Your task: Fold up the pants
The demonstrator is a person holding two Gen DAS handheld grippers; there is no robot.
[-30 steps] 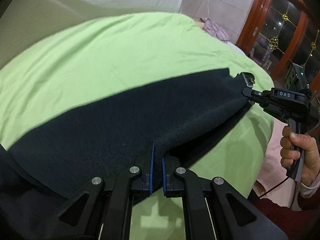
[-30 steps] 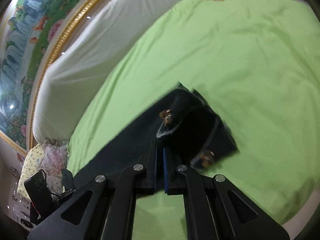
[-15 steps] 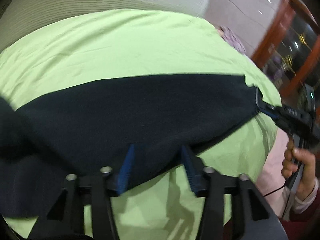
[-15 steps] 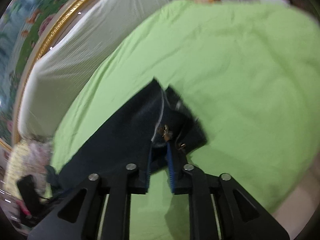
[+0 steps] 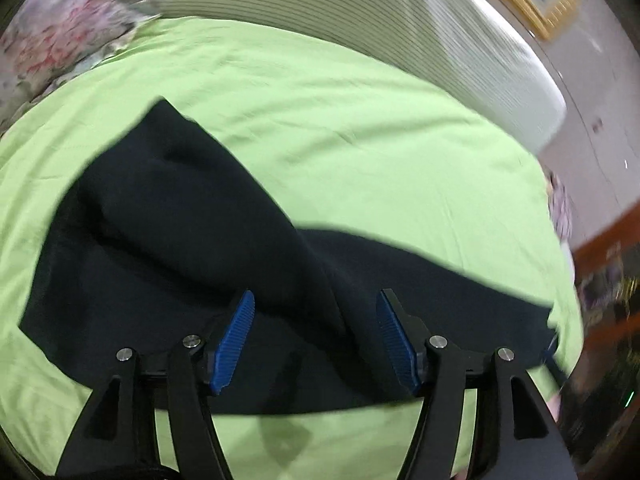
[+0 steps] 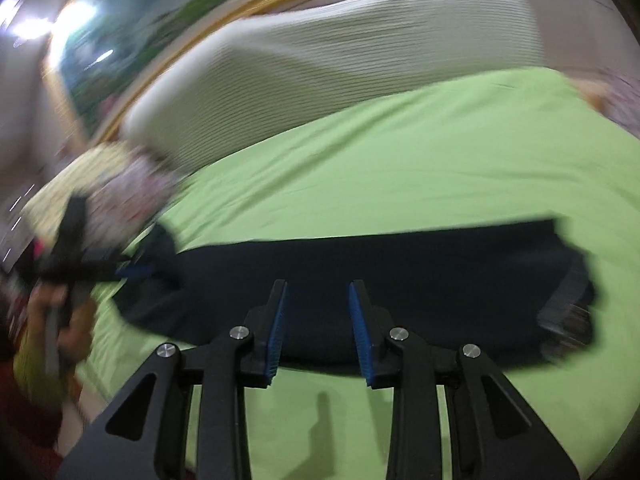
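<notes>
Dark navy pants (image 5: 192,248) lie on a light green bedsheet (image 5: 360,128). In the left wrist view the leg ends spread at the left and the cloth runs right in a long band. My left gripper (image 5: 316,300) is open and empty, its blue pads just above the cloth. In the right wrist view the pants (image 6: 400,264) lie as a flat band, waistband at the right. My right gripper (image 6: 318,288) is open and empty over the near edge. The left gripper (image 6: 132,270) shows blurred at the left, near the leg end.
A white ribbed headboard cushion (image 6: 360,48) runs along the far side of the bed. A floral pillow (image 5: 60,28) lies at the far left corner. A gold-framed painting (image 6: 168,24) hangs behind. The bed's near edge is just below both grippers.
Both grippers were shut on the pants and have opened, letting the cloth drop flat on the sheet. Both cameras have swung; the pants now lie as a folded band.
</notes>
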